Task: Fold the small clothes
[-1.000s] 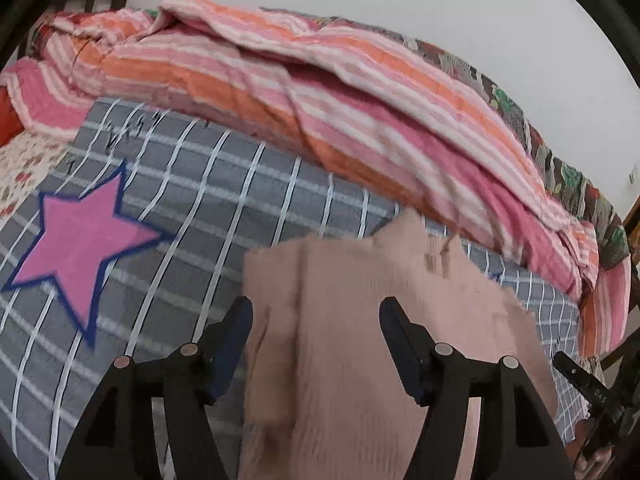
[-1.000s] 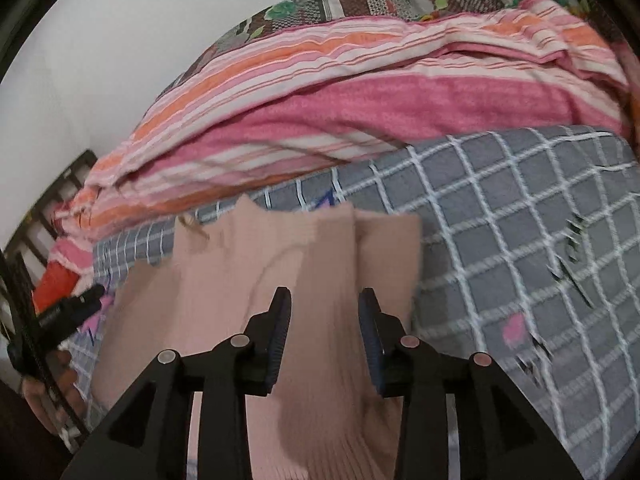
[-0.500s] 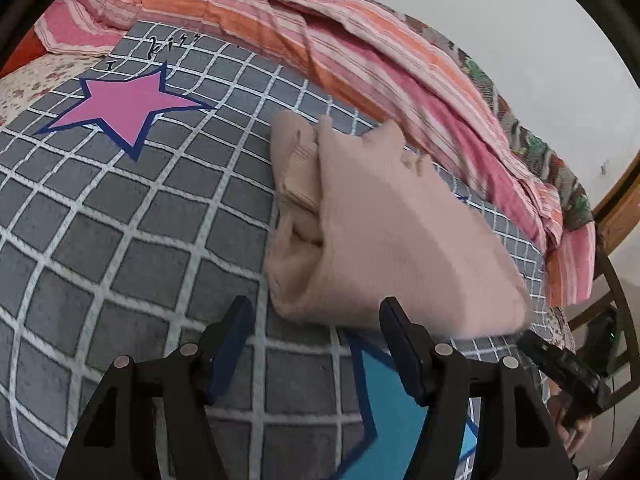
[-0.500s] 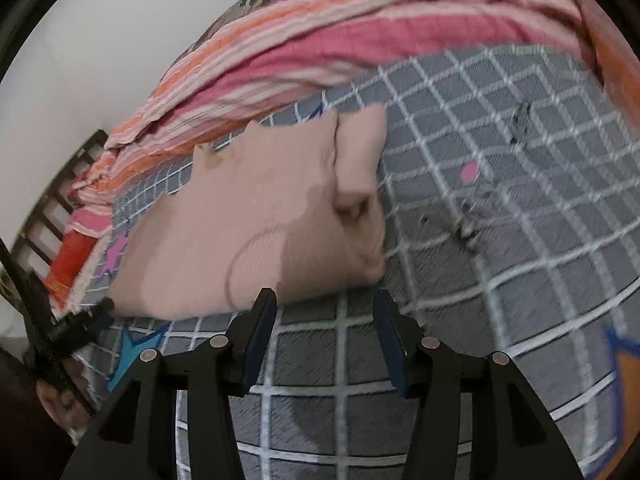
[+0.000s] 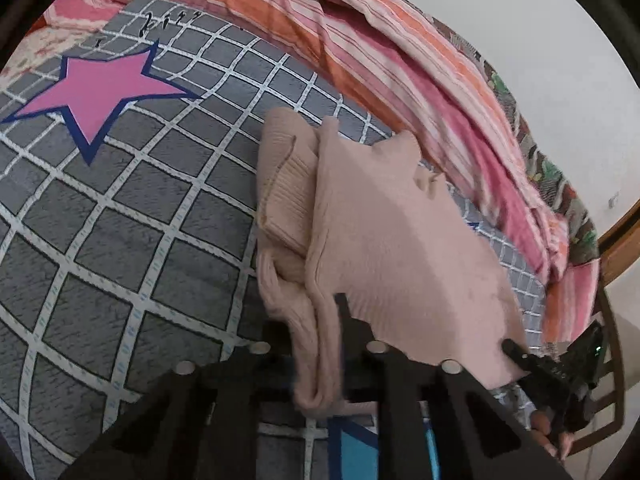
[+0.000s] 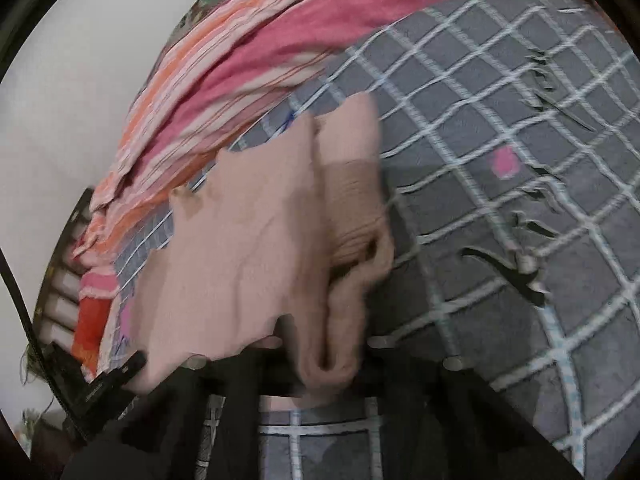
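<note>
A pale pink knit sweater [image 5: 384, 240] lies partly folded on the grey checked bedsheet [image 5: 120, 240], its ribbed sleeve tucked along one side. My left gripper [image 5: 316, 344] is shut on the sweater's near hem at its left corner; the fabric bunches between the jaws. My right gripper [image 6: 326, 356] is shut on the sweater [image 6: 248, 248] at the hem's other corner, with folds squeezed between its jaws. The right gripper also shows in the left wrist view [image 5: 560, 368] at the lower right, and the left gripper shows in the right wrist view [image 6: 100, 384] at the lower left.
A rumpled pink and orange striped quilt [image 5: 360, 52] lies along the far side of the bed against a white wall. A pink star [image 5: 96, 92] is printed on the sheet to the left. A wooden bed frame [image 5: 616, 240] stands at the right.
Both grippers were open just short of the sweater's near edge. They have moved forward onto the hem and closed on it.
</note>
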Available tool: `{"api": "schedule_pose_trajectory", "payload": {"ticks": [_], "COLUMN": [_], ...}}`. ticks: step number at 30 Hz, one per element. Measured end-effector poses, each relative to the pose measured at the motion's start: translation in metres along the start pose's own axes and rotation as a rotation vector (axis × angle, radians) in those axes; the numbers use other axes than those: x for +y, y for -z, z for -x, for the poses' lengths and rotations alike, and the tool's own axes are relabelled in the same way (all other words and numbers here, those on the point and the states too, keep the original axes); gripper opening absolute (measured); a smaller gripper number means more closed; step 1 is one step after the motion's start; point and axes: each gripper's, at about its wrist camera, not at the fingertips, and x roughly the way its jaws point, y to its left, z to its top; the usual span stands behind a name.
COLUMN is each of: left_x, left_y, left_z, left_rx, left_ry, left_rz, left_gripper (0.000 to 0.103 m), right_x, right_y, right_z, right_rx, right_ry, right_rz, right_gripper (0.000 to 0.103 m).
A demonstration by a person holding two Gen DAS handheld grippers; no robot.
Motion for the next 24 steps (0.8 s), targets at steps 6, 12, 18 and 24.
{"api": "schedule_pose_trajectory", "payload": {"ticks": [6, 12, 18, 24], "left_x": [-0.003, 0.003, 0.004, 0.006], "left_y": [0.013, 0.045, 0.073, 0.052], "left_z": [0.028, 0.062, 0.086, 0.098], "left_rx": [-0.02, -0.01, -0.013, -0.067], "left_ry": [-0.001, 0.011, -0.008, -0.097], "left_rz": [-0.049, -0.063, -0.122, -0.197], "left_gripper": [0.011, 0.011, 0.015, 0.046], "right_x": [0.009, 0.007, -0.001, 0.007], "right_y": [0.021, 0.058, 0.095, 0.091], "right_z": [0.028, 0.064, 0.094, 0.108], "right_rx": [-0.018, -0.008, 0.0, -0.052], "right_ry": [0.004, -0.009, 0.015, 0.133], "right_rz": [0.044, 0.074, 0.104, 0.247], "right_gripper": [0.009, 0.009, 0.009, 0.037]}}
